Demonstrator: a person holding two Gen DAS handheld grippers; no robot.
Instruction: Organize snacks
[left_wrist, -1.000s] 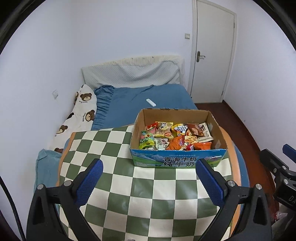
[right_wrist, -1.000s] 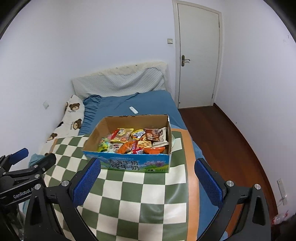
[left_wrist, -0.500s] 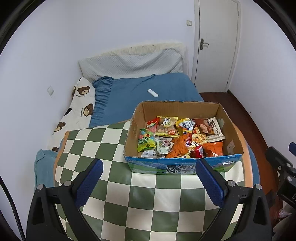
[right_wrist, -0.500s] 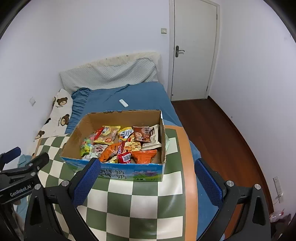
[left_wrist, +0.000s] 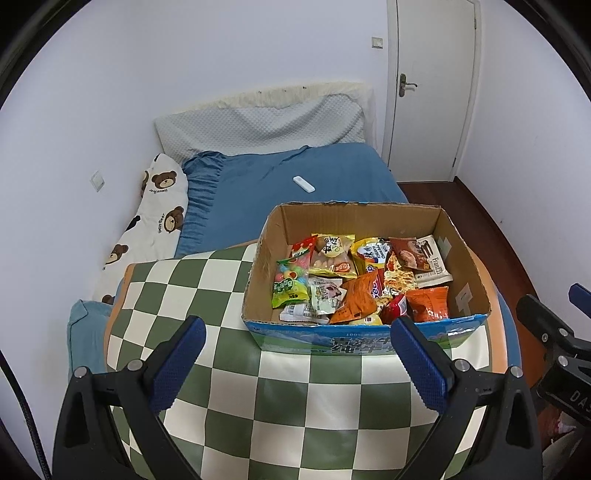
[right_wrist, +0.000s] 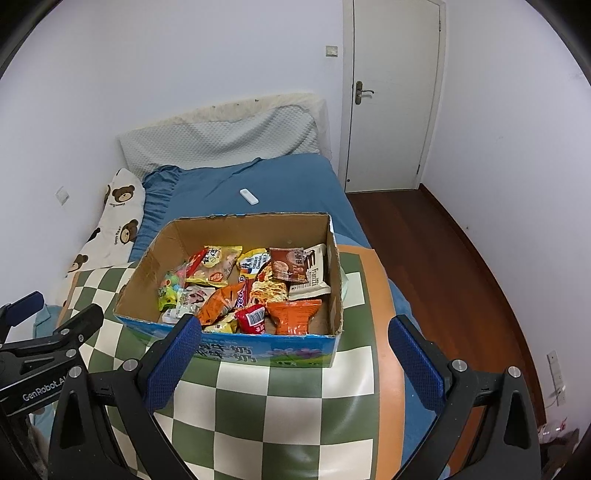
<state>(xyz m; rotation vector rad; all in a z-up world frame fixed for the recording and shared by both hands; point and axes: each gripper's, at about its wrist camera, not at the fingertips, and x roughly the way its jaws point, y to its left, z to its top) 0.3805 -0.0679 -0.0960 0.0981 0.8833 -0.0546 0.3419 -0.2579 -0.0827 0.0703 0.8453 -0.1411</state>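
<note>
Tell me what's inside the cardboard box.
The cardboard box holds a loose pile of snack packets: a green candy bag, orange bags, a brown wafer pack. Anything beneath the pile is hidden.

Green-white checked cloth (left_wrist: 258, 387); blue, perhaps floral, box (right_wrist: 295, 354)

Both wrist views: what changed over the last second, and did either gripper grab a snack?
Both grippers moved forward and higher toward the cardboard snack box, so it looms larger and its contents show from above. The left gripper and right gripper stayed wide open and took hold of nothing. The box on the checkered cloth, the snack packets and the white remote on the bed did not move.
</note>
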